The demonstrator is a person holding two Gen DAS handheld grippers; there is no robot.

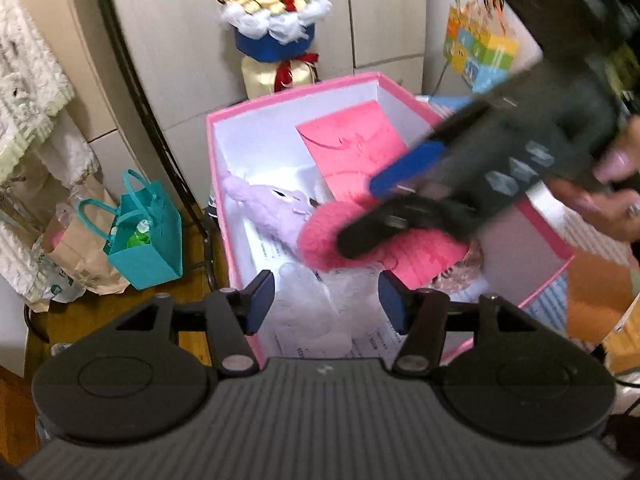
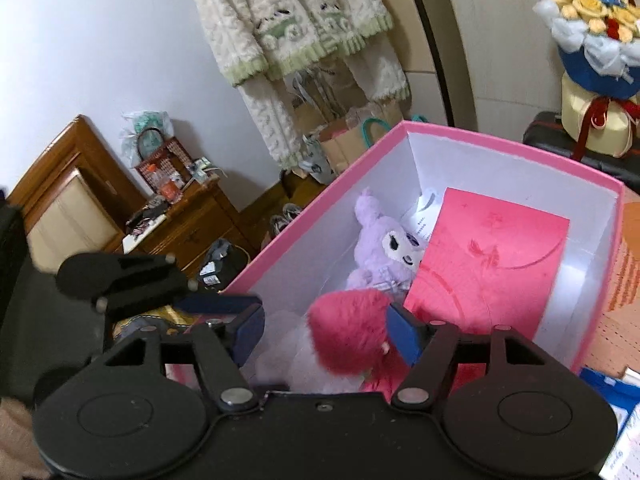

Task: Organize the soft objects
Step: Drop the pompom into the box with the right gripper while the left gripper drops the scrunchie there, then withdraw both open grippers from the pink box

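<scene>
Both your grippers sit over the pink box (image 2: 516,148), which already holds a lilac plush rabbit (image 2: 384,248), a pale plush (image 1: 316,312) near the front, papers, and a red card folder (image 2: 492,264) leaning against the far wall. The pink furry plush (image 2: 348,332) lies inside the box, on top of the pale plush.

Your left gripper (image 1: 326,300) has its jaws spread with nothing between them; only the pale plush shows below the gap. Your right gripper (image 2: 324,332) is also released: the pink plush fills much of the gap, close against the right-hand pad, but the other pad stands clear of it, so it is not clamped.

Expect these toys to be light, squashy and slow to slip; long fur gives the pads plenty to bite. They will likely sag and fold when lifted by an edge, so pinch deep across the thickest part of the body rather than at an ear or limb. Nothing here looks fragile, though the folder and papers could crease if you press a plush down onto them.
</scene>
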